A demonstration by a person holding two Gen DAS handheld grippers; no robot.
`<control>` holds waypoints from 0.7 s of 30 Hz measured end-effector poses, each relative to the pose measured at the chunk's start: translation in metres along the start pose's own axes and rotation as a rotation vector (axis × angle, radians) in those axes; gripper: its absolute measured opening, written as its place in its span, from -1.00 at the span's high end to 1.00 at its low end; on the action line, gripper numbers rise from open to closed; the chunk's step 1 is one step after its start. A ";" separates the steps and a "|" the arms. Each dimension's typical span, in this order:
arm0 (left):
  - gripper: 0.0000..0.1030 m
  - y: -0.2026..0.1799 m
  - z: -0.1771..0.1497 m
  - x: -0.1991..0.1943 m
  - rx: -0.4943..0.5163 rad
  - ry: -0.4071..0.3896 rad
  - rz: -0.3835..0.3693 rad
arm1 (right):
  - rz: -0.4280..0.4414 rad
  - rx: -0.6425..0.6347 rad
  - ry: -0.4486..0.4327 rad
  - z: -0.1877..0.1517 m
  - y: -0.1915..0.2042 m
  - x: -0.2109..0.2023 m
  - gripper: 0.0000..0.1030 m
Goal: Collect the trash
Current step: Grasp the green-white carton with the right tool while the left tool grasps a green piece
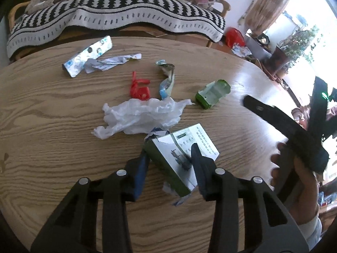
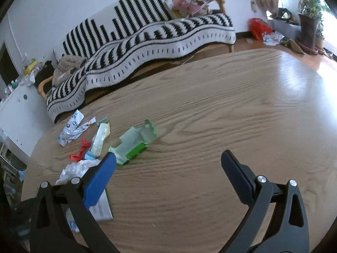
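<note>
Left gripper [image 1: 170, 164] clamped on the torn white-and-green carton [image 1: 179, 160], low over the near side of the bench [image 1: 42, 109]. Looks light and crushable, so best pinched across the flat faces, not the ragged end. Right gripper [image 2: 168, 162] spread wide, holding nothing. Crumpled plastic bag [image 1: 139, 118] just beyond: flimsy, probably slippery.

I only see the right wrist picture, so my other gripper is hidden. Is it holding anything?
Observer: Yes, the left gripper is shut on the box.
Child: What's on the box?
Observer: Its white top has printed text and a small green label.
Child: And the white bag, half hidden for me?
Observer: The bag lies crumpled just beyond the box.
</note>
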State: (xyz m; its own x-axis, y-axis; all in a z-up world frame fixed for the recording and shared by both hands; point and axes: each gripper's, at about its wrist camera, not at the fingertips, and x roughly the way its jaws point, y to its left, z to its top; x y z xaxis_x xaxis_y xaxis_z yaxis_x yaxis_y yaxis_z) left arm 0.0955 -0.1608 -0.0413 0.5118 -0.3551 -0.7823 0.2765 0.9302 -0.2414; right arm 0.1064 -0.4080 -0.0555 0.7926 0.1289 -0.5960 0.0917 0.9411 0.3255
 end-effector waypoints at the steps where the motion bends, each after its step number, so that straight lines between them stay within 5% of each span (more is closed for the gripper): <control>1: 0.36 -0.001 0.000 -0.001 0.006 -0.001 -0.006 | 0.003 0.002 0.010 0.000 0.002 0.003 -0.87; 8: 0.71 -0.005 0.007 -0.023 0.022 -0.092 -0.041 | -0.016 0.004 0.014 -0.017 -0.002 -0.012 -0.87; 21: 0.81 0.023 0.013 -0.065 -0.031 -0.184 -0.003 | -0.039 -0.033 0.028 -0.001 0.025 0.006 -0.87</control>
State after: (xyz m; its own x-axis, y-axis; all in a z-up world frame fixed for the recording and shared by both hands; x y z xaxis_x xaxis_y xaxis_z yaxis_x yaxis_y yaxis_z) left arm 0.0797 -0.1172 0.0116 0.6516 -0.3665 -0.6642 0.2543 0.9304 -0.2640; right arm 0.1126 -0.3840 -0.0513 0.7717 0.1003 -0.6280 0.1015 0.9554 0.2772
